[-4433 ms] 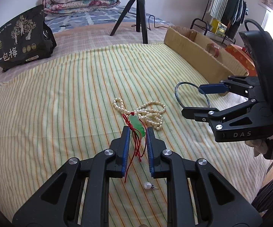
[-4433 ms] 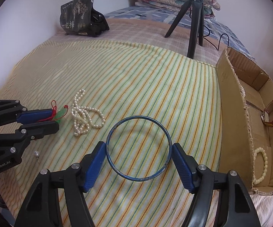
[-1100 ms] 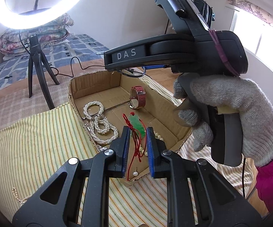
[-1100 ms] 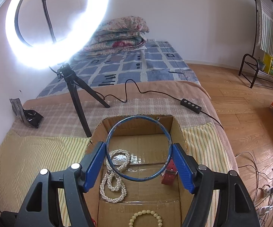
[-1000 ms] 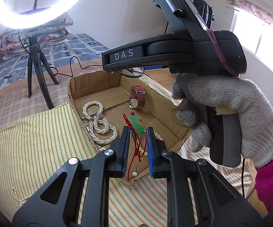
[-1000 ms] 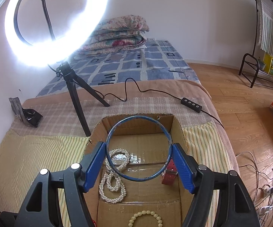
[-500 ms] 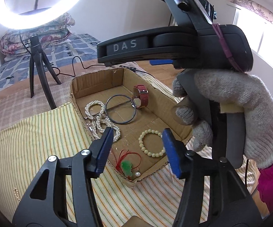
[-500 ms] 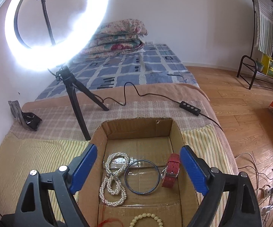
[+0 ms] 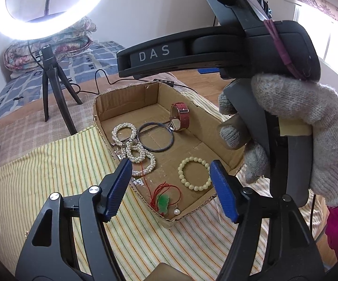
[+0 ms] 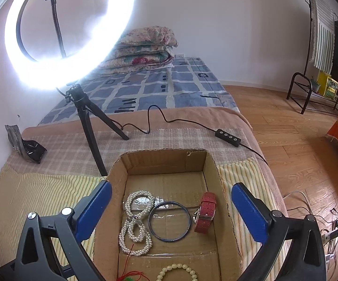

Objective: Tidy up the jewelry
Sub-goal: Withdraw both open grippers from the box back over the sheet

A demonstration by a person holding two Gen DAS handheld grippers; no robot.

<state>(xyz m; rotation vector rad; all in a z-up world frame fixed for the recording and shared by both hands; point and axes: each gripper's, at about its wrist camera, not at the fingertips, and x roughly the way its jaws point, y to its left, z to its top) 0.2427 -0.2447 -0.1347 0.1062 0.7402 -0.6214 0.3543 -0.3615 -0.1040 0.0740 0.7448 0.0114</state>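
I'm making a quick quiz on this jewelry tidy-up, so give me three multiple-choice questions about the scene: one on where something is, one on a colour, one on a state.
1. Where does the bangle lie?
A. On the striped sheet outside the box
B. In the box, between the pearl necklace and the watch
C. Between the right gripper's pads

2. What colour is the watch strap?
A. Red
B. Green
C. White

3. What is between the left gripper's pads?
A. The jade pendant
B. The bead bracelet
C. Nothing

Answers:
1 B: the right wrist view shows the bangle flat on the box floor, with pearls to its left and the watch to its right.
2 A: the strap is red in both views.
3 C: the jaws are opening, and the pendant lies below them on the box floor.
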